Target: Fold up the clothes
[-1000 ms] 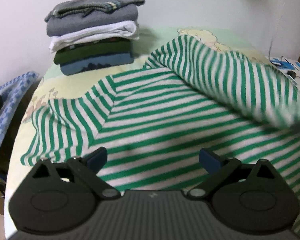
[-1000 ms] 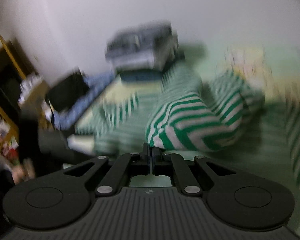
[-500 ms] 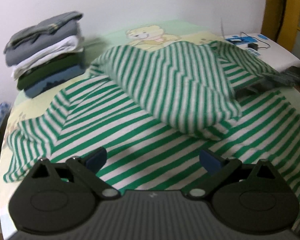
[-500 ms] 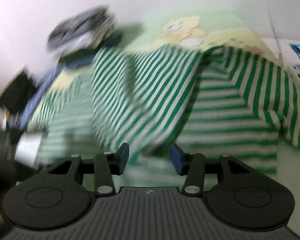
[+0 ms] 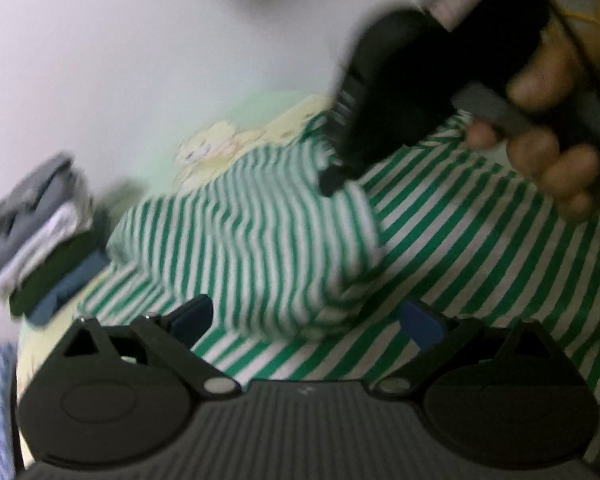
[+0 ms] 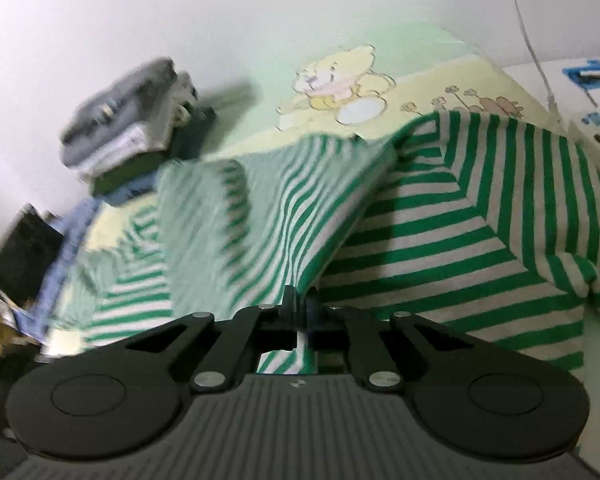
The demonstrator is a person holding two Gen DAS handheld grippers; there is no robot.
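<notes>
A green-and-white striped shirt (image 5: pixel 460 240) (image 6: pixel 420 240) lies spread on the bed, with one part folded over its middle into a loose hump (image 5: pixel 260 240). My left gripper (image 5: pixel 306 316) hovers open just above the near side of that hump, nothing between its blue pads. My right gripper (image 6: pixel 300 304) is shut on an edge of the folded striped cloth. In the left wrist view a hand (image 5: pixel 552 152) holds the right gripper (image 5: pixel 332 182), its tip pinching the far edge of the hump.
A stack of folded clothes (image 5: pixel 40 236) (image 6: pixel 128 136) stands at the back left against the white wall. The bed sheet (image 6: pixel 340 80) has a bear print. A white side table (image 6: pixel 596 120) with blue items is at the right. Blue checked cloth (image 6: pixel 72 224) hangs off the bed's left edge.
The right gripper opened, then shut on the folded part of the shirt. The left gripper moved and rolled, so the stack slid left and the right gripper and hand came into its view.
</notes>
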